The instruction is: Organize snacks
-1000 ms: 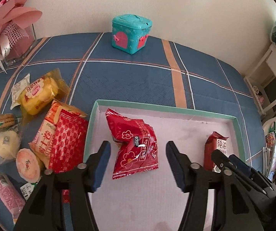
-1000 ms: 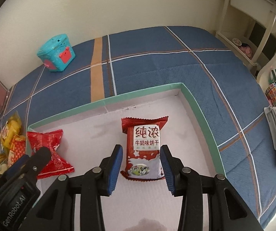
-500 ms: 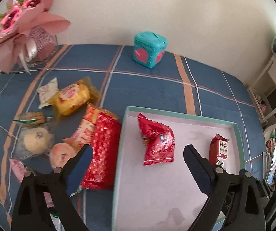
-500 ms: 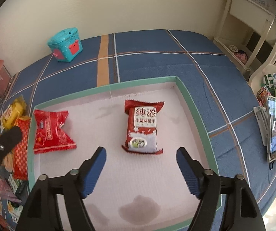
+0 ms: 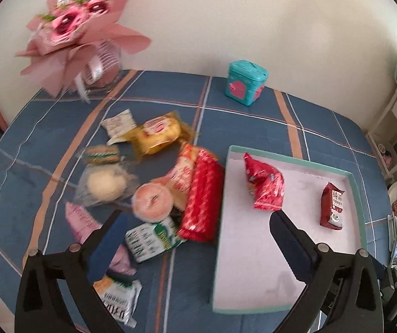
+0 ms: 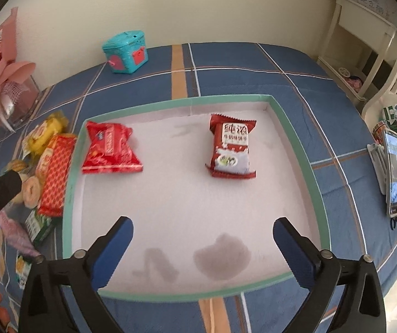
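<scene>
A shallow white tray with a green rim [image 6: 294, 138] [image 5: 358, 194] lies on a blue plaid bed. In it lie a red flowered packet [image 6: 109, 148] [image 5: 265, 184] at its left and a dark red milk-biscuit packet [image 6: 233, 147] [image 5: 333, 205] at its right. My right gripper [image 6: 202, 236] hovers over the tray's near half, jaws still opening, nothing between them. My left gripper [image 5: 195, 227] hangs over the tray's left rim and the loose snacks, jaws still opening and empty. Beside the tray lie a long red packet [image 5: 201, 197], a yellow cake [image 5: 157, 136], a round pink cake [image 5: 150, 202] and a green-white packet [image 5: 154, 238].
A teal box [image 6: 125, 52] [image 5: 247, 82] stands near the wall. A pink bouquet [image 5: 84, 30] leans at the back left. A phone on a stand [image 6: 392, 166] lies past the bed's right edge, with white furniture [image 6: 364, 47] behind it. Two dark stains [image 6: 220, 258] mark the tray floor.
Both grippers let go of their packets, opened wide and drew back. The left one swung left, bringing the loose snack pile and the bouquet into view.
</scene>
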### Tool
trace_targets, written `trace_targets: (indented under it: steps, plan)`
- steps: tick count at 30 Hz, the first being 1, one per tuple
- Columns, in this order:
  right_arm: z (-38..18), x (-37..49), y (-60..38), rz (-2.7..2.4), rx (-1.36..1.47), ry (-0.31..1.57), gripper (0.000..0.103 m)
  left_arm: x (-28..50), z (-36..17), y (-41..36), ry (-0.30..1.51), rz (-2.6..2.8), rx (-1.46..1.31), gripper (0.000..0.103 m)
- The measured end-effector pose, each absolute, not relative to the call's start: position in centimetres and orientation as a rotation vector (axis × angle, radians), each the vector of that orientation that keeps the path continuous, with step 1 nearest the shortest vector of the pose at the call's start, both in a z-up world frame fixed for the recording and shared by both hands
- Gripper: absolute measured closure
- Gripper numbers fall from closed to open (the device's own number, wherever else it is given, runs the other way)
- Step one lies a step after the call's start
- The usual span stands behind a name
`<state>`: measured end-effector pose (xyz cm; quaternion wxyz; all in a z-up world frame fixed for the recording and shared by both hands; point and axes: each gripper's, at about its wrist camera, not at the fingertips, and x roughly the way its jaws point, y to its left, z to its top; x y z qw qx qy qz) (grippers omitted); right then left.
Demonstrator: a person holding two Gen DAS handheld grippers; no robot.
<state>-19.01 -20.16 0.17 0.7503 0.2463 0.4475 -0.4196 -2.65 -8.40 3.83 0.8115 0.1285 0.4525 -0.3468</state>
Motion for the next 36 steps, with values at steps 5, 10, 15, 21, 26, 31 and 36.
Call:
trace_targets:
  steps: [5,10,15,21,26,31,36]
  plan:
    - [0.6,-19.8,-18.3,-0.887,0.545,0.954,0.0,-2.7,3.8,-6.0,0.971,-0.705,0.261,0.001]
    - [1.2,-20.4,-16.7,-0.884,0.517,0.94,0.0,-2.9,4.1,-3.8,0.941,-0.699,0.249,0.001]
    - [1.3,-20.6,-15.0,-0.857,0.509,0.936,0.0,-3.2,4.7,-2.3,0.933,-0.702,0.235,0.001]
    - [1.2,-20.2,-12.5,-0.796,0.481,0.949,0.0,-4.6,5.9,-1.2,0.853,-0.704,0.246,0.001]
    - [1.0,-19.7,-11.4,-0.771,0.461,0.966,0.0,-5.2,6.4,0.0,0.819,-0.654,0.247,0.001]
    - [0.5,-19.5,-11.0,-0.761,0.485,0.974,0.0,-4.9,5.6,0.9,0.847,-0.622,0.26,0.001]
    - [-0.7,-18.4,-10.3,-0.735,0.493,1.031,0.0,-3.8,4.4,2.3,0.904,-0.563,0.237,0.001]
